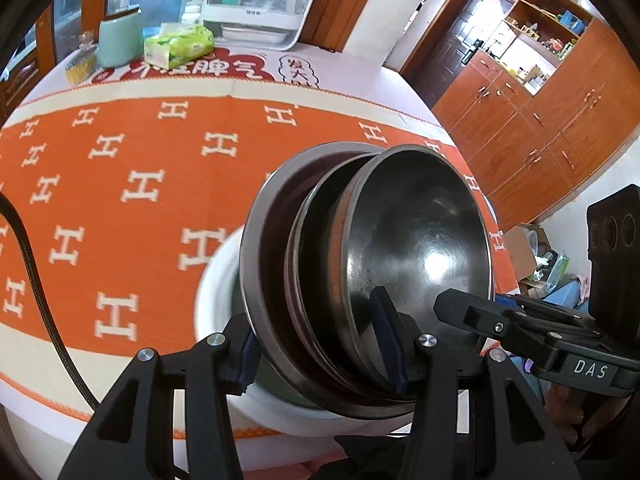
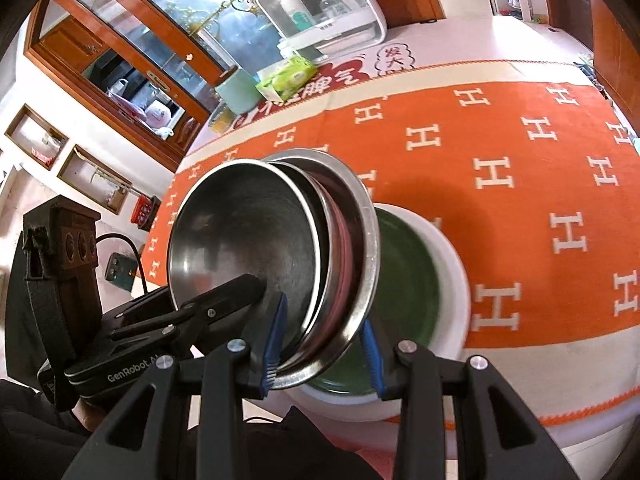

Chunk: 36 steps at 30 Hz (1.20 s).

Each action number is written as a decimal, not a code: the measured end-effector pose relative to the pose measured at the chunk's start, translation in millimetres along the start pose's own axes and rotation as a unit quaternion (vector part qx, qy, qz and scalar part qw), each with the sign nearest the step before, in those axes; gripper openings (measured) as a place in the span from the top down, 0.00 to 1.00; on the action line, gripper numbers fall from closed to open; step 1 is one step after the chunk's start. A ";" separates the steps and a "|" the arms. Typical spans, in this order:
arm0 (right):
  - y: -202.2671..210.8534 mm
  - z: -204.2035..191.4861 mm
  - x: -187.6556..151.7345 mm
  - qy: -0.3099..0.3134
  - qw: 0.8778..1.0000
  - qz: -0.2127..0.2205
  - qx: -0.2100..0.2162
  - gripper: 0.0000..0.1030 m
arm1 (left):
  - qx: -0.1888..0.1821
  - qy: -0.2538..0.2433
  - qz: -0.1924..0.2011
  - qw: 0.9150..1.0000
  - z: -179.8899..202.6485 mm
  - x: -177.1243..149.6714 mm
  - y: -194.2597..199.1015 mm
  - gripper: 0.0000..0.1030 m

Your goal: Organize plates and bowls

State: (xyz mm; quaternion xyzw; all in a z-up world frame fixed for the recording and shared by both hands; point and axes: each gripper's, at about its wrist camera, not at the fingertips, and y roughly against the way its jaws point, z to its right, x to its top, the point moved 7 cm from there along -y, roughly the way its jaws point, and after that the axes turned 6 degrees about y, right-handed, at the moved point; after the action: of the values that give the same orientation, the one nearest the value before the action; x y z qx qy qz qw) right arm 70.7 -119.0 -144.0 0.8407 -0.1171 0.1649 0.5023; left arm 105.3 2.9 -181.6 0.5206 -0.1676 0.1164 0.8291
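A nested stack of steel bowls and plates (image 1: 420, 240) (image 2: 240, 232), with a reddish piece between the steel ones, is held over the orange tablecloth (image 1: 120, 200). My left gripper (image 1: 320, 354) is shut on the stack's near rim, one blue-padded finger inside the top bowl and one outside the widest plate. My right gripper (image 2: 322, 350) is shut on the opposite rim in the same way. Each gripper appears in the other's view: right gripper (image 1: 480, 312), left gripper (image 2: 224, 300). Just behind the stack sits a white bowl with a green inside (image 2: 456, 280) (image 1: 218, 292).
At the table's far edge stand a green tissue pack (image 1: 178, 46), a mint canister (image 1: 120, 42) and a white appliance holding bottles (image 1: 260, 0). A black cable (image 1: 32, 264) crosses the cloth at left. Wooden cabinets (image 1: 540, 120) line the wall beyond.
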 end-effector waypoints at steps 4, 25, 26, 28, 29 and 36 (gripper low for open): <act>-2.4 18.7 -6.9 0.003 1.000 -0.024 -0.001 0.66 | 0.002 0.019 -0.012 1.000 8.9 -10.8 -15.4 0.53; -31.5 30.3 -27.1 0.017 0.996 -0.084 0.017 0.58 | 0.052 0.072 -0.051 0.995 -5.4 -32.4 -42.4 0.52; -32.5 29.8 -27.7 0.021 0.996 -0.083 0.016 0.57 | 0.055 0.072 -0.050 0.995 -6.0 -32.1 -42.0 0.52; -33.9 30.1 -28.1 0.024 0.996 -0.080 0.014 0.57 | 0.060 0.071 -0.049 0.994 -6.9 -31.5 -41.3 0.52; -34.3 30.0 -28.3 0.026 0.996 -0.079 0.011 0.57 | 0.065 0.071 -0.049 0.994 -7.7 -31.0 -41.1 0.52; -28.8 30.5 -25.2 0.034 0.998 -0.048 -0.016 0.51 | 0.094 0.061 -0.030 0.993 -13.2 -18.4 -31.6 0.52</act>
State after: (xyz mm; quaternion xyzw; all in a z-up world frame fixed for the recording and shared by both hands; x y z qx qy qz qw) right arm 62.8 -131.6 -190.6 0.8310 -0.0625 0.1669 0.5269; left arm 102.1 0.8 -220.2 0.5931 -0.0894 0.1384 0.7881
